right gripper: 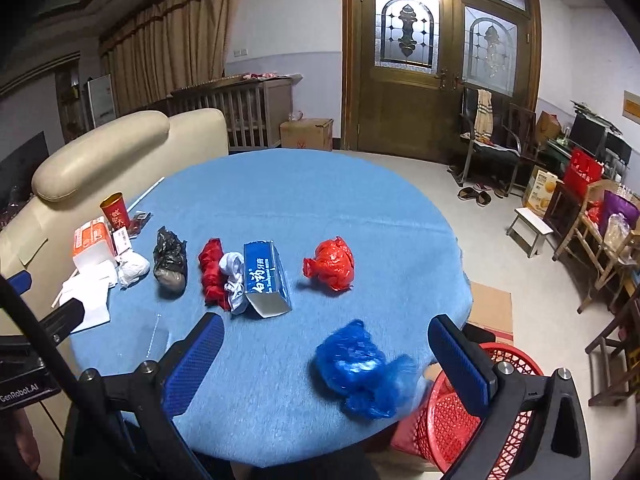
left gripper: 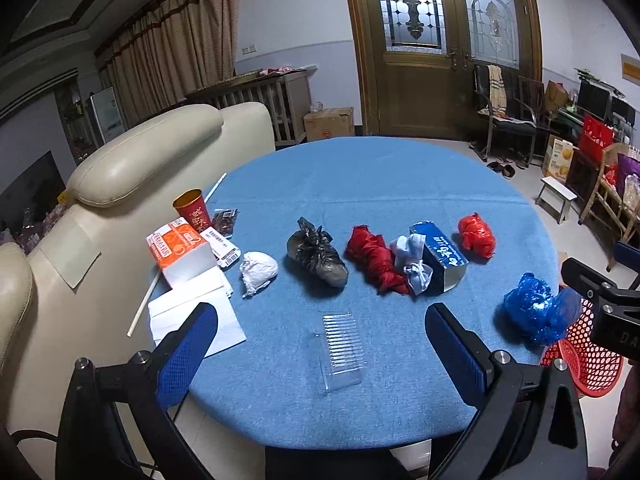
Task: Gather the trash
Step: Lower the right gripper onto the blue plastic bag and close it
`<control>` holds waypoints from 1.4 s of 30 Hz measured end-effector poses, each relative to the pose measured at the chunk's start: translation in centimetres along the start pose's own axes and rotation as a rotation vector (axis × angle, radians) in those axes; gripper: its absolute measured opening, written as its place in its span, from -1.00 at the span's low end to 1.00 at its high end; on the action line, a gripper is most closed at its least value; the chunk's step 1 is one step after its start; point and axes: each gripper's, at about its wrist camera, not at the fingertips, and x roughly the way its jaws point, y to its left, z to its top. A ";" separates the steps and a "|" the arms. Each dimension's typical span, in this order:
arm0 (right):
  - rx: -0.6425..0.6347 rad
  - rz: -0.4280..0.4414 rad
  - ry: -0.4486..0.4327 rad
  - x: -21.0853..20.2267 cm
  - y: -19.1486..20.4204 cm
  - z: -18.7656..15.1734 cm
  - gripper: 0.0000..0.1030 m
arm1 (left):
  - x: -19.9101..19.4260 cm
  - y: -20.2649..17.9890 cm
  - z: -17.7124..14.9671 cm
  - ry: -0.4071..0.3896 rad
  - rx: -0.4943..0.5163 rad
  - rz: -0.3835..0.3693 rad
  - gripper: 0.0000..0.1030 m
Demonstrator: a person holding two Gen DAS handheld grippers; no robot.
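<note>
Your left gripper (left gripper: 320,344) and right gripper (right gripper: 326,356) both hang with fingers spread wide, holding nothing. The blue bag (right gripper: 360,368) lies on the bench's (right gripper: 300,184) near right edge, beside the red basket (right gripper: 516,432).

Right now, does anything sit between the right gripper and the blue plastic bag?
Nothing visible does. The blue plastic bag lies on bare tablecloth just ahead of the open right gripper, with the red mesh basket off the table's edge beside it.
</note>
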 end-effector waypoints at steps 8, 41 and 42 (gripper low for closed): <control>-0.003 -0.001 -0.001 -0.3 -0.1 -0.3 1.00 | -0.2 0.2 -0.2 0.005 -0.001 0.009 1.00; 0.006 0.026 0.033 0.5 -0.2 -0.6 1.00 | 1.5 0.8 -1.2 0.071 -0.001 0.012 1.00; 0.010 0.031 0.042 0.8 -0.3 -0.6 1.00 | 1.7 0.9 -1.3 0.080 -0.006 0.010 1.00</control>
